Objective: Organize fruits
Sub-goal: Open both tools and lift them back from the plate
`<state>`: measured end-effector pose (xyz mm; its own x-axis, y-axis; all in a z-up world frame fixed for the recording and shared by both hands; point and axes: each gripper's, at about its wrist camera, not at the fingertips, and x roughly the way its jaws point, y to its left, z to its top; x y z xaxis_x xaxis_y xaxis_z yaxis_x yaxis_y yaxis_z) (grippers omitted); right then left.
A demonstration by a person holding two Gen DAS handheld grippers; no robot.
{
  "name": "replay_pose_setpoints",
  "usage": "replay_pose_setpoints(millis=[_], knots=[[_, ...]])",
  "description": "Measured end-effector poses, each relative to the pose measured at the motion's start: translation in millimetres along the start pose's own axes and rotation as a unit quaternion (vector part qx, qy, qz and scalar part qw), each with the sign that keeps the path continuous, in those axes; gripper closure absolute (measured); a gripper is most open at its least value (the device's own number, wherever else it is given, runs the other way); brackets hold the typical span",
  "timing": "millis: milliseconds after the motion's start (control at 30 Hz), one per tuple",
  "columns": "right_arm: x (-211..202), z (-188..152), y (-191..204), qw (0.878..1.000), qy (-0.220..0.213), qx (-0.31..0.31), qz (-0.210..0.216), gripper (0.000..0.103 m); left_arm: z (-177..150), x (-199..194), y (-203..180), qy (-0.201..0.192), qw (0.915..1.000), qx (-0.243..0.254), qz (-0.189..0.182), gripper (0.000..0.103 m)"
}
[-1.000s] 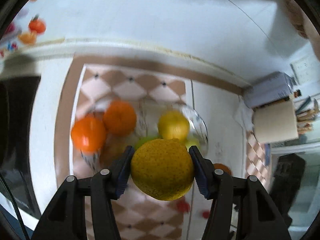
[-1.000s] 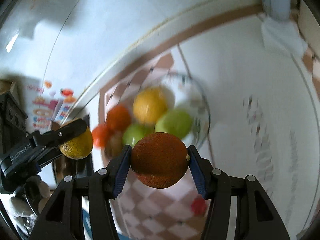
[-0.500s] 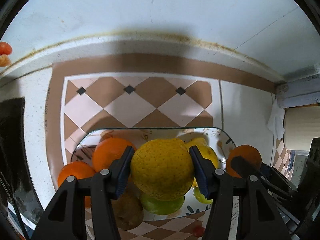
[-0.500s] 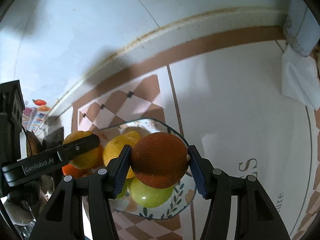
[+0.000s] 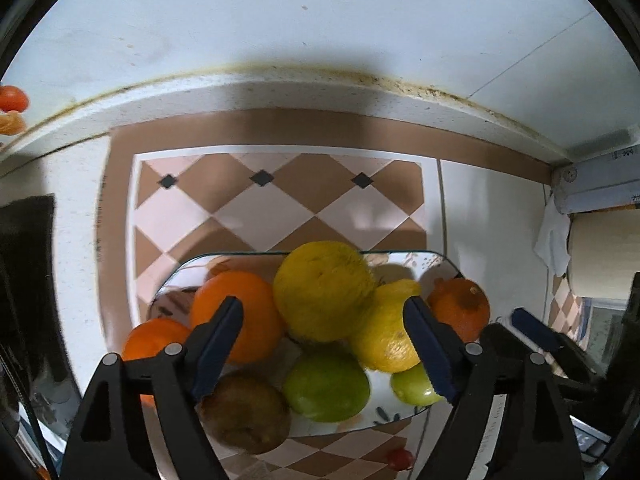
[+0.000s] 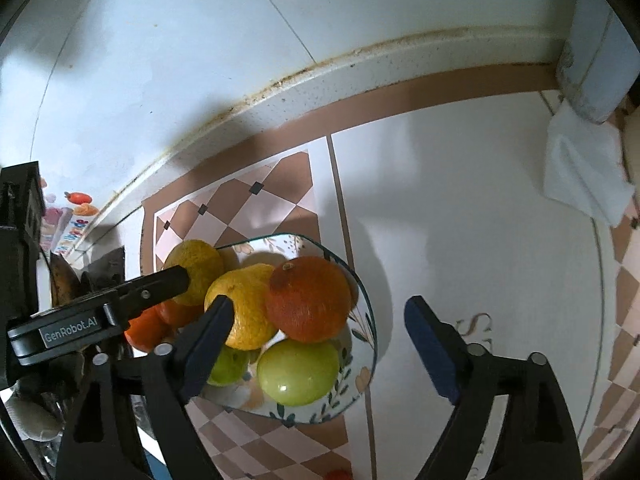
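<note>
Both your tools have just been opening, jaws now wide and empty: the yellow-green citrus [image 5: 325,295] lies ahead of your left tool [image 5: 323,348], the dark orange [image 6: 307,299] ahead-left of your right tool [image 6: 316,346], both piled on the glass plate [image 6: 366,300]. Little looks left.

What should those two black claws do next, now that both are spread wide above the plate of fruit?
Probably lift both straight up and away. The left gripper and right gripper have just been opening, and nothing is pinched now: the yellow fruit and the dark orange fruit sit on the pile on the plate. Sideways moves could knock them off.
</note>
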<state>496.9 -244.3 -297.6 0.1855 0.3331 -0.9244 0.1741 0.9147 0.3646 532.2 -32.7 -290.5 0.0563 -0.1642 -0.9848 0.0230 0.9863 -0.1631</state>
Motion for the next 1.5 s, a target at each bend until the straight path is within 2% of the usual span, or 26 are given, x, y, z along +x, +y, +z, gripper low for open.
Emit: replay_pose_setpoints(millis=[67,233,400,533,667,1000,1500], knots=[[-7,-6,4,1.000,-0.004,-0.012,-0.017,0.009,-7,-9,3,-0.014,0.9998,0.002,0.011,0.012],[-25,-33,16,0.996,-0.017,-0.043,-0.070,0.007,-40,-33,12,-0.054,0.9974,0.005,0.047,0.012],[-44,-63,30,0.992,-0.032,-0.072,-0.099,0.007,-83,-57,22,-0.099,0.9922,0.005,0.077,0.012],[-61,-88,43,0.988,-0.046,-0.090,-0.113,0.007,-115,-76,27,-0.127,0.9886,0.001,0.082,0.012],[-80,-111,53,0.987,-0.063,-0.097,-0.108,0.007,-143,-99,28,-0.158,0.9835,0.003,0.087,0.012],[-148,-166,69,0.979,-0.130,-0.114,-0.107,0.007,-208,-155,17,-0.222,0.9722,0.007,0.073,0.012],[-240,-230,89,0.965,-0.203,-0.135,-0.097,0.007,-272,-219,8,-0.285,0.9562,0.025,0.064,0.012]])
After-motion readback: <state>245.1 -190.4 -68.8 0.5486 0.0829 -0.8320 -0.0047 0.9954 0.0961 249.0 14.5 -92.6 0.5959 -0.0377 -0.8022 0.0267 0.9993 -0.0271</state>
